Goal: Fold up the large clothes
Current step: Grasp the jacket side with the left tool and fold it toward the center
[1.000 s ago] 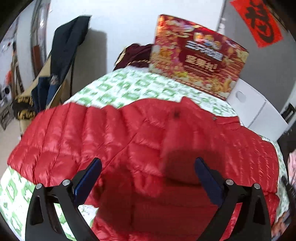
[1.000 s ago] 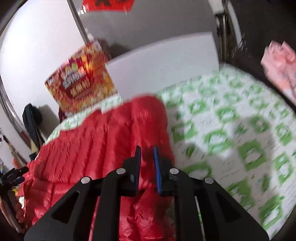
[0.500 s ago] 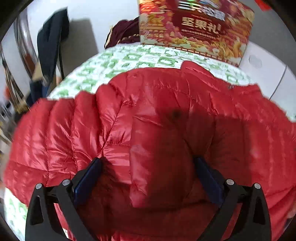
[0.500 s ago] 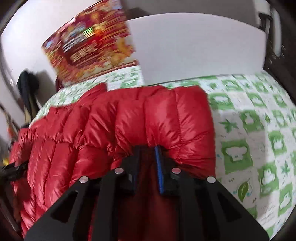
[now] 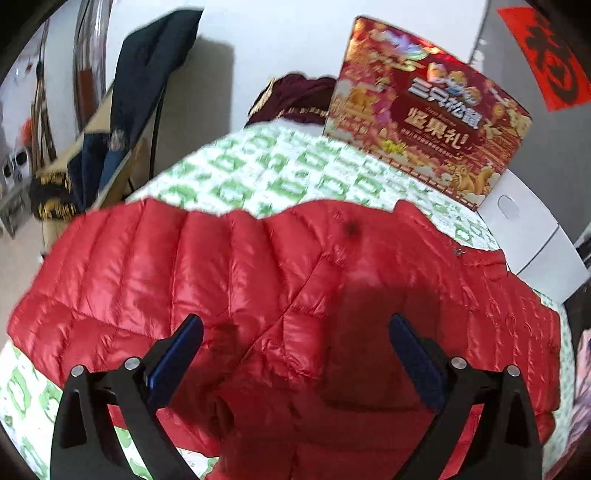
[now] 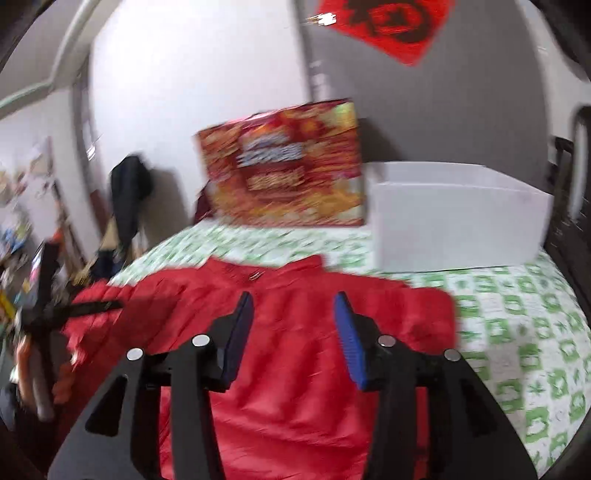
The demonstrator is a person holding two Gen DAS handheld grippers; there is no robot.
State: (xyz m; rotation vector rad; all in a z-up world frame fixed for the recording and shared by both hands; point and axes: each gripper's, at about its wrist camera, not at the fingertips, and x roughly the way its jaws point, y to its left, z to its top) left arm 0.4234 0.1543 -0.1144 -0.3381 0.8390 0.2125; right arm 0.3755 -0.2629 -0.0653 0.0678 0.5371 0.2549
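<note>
The red jacket lies flat on the bed, spread across it from side to side; this is its long axis. Its collar points to the far end of the bed, toward the printed red box and the white box that stand there. In my left view the left part of the jacket reaches the bed's edge, and one sleeve is folded in over the body.

My left gripper is wide open above the middle of the jacket and holds nothing. My right gripper is about half open; its jaws have just been opening, and nothing is between them, the jacket lies below. The right view is blurred.

The bed has a white cover with green squares. A dark red cloth lies beside the printed box. The wall behind is white and grey, with a red paper sign on it. At the left a dark garment hangs, and there is some clutter I cannot read.
</note>
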